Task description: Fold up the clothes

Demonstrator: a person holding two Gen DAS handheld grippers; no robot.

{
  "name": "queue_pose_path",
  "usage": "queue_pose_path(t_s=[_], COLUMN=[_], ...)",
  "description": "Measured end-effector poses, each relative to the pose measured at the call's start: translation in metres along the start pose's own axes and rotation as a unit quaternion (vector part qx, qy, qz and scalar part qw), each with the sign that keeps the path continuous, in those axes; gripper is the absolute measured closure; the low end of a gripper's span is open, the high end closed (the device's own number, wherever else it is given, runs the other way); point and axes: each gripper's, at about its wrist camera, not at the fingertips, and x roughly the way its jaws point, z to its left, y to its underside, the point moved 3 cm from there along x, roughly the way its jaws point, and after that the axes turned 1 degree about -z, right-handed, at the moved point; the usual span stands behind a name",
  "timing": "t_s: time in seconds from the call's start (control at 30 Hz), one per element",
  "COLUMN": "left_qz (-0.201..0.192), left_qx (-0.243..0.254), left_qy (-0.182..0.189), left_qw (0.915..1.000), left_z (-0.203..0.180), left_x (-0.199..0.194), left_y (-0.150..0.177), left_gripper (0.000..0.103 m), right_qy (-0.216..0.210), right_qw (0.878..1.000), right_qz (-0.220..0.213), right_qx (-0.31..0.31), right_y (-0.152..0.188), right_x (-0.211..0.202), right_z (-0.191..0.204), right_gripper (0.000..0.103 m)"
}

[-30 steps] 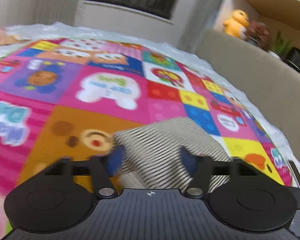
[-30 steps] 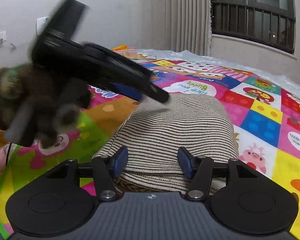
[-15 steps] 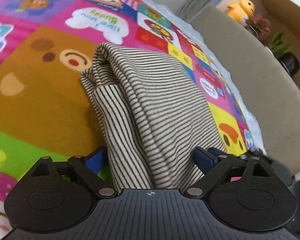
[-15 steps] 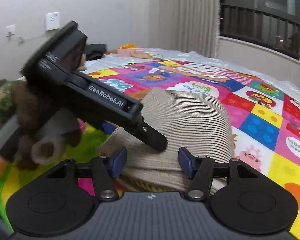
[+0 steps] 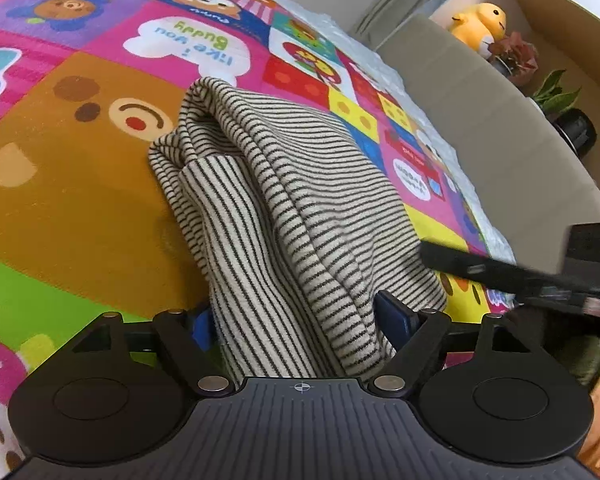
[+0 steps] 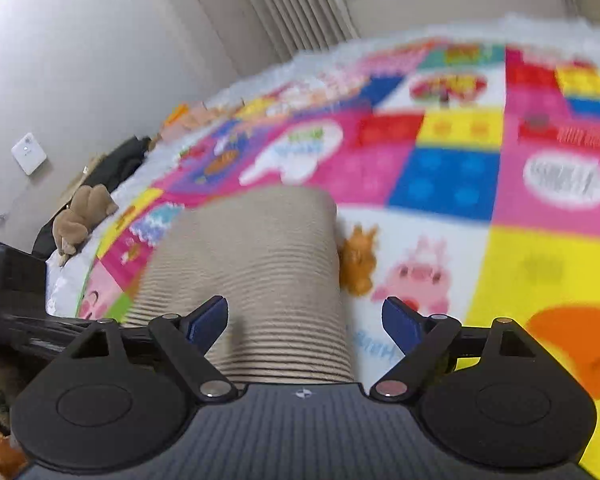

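A: Where is the shirt (image 5: pixel 284 200)?

B: On the mat (image 5: pixel 60 208), already bunched into a narrow striped bundle with a fold ridge running away from the left gripper (image 5: pixel 300 320). Its near end passes between that gripper's fingers.

A: Is the left one gripping it?

B: I judge not. The jaws stand wide, a blue pad on either side of the cloth, and the fabric does not look pinched. It seems placed to straddle the near end, ready to close on it for the next fold.

A: And the right gripper (image 6: pixel 306 318)?

B: Also wide open and holding nothing. The shirt lies under its left finger and the gap; the right finger is over bare mat. I would guess it sits there to take the other side of the same end.

A: What does each view add?

B: The left view is sharp: stripes, the layered fold, and the right gripper's dark body at the shirt's right edge. The right view is blurred, but it shows the bundle's straight right edge against the mat, and a plush toy (image 6: pixel 85 216) near the wall.
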Motion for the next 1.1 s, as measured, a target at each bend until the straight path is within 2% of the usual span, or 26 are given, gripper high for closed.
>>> queue_pose_path(t_s=[0.13, 0.17, 0.23, 0.43, 0.53, 0.67, 0.77, 0.87, 0.97, 1.1], left_qz=[0.001, 0.000, -0.002, -0.022, -0.037, -0.072, -0.100, -0.112, -0.122, -0.191], left_qx=[0.000, 0.000, -0.001, -0.037, -0.048, -0.037, -0.026, -0.029, -0.014, 0.047], left_qy=[0.003, 0.004, 0.007, 0.032, 0.022, -0.019, -0.053, -0.075, -0.082, -0.099], left_qw=[1.0000, 1.0000, 1.0000, 0.9985, 0.9979, 0.9966, 0.9933, 0.9904, 0.9891, 0.9755], left_z=[0.002, 0.003, 0.004, 0.024, 0.042, 0.080, 0.117, 0.146, 0.145, 0.124], left_x=[0.001, 0.001, 0.000, -0.008, -0.023, -0.058, -0.076, -0.082, -0.099, -0.133], left_y=[0.000, 0.000, 0.000, -0.006, -0.016, -0.042, -0.064, -0.075, -0.079, -0.094], left_gripper=[0.021, 0.022, 0.023, 0.031, 0.032, 0.032, 0.031, 0.029, 0.029, 0.028], right_qy=[-0.033, -0.037, -0.049, -0.052, -0.071, -0.110, -0.124, -0.105, -0.087, -0.043], right_qw=[0.999, 0.999, 0.999, 0.999, 0.997, 0.994, 0.991, 0.992, 0.992, 0.990], right_qz=[0.010, 0.010, 0.014, 0.006, 0.006, 0.007, -0.002, -0.007, -0.011, -0.023], right_qx=[0.021, 0.017, 0.012, 0.003, -0.009, -0.019, -0.039, -0.068, -0.087, -0.134], right_y=[0.004, 0.004, 0.004, -0.004, -0.017, -0.040, -0.054, -0.066, -0.068, -0.064], right_x=[0.022, 0.025, 0.027, 0.035, 0.057, 0.105, 0.145, 0.182, 0.193, 0.187], right_z=[-0.005, -0.003, 0.003, 0.022, 0.041, 0.076, 0.104, 0.125, 0.135, 0.137], right_gripper=[0.017, 0.019, 0.030, 0.038, 0.038, 0.040, 0.042, 0.042, 0.038, 0.029])
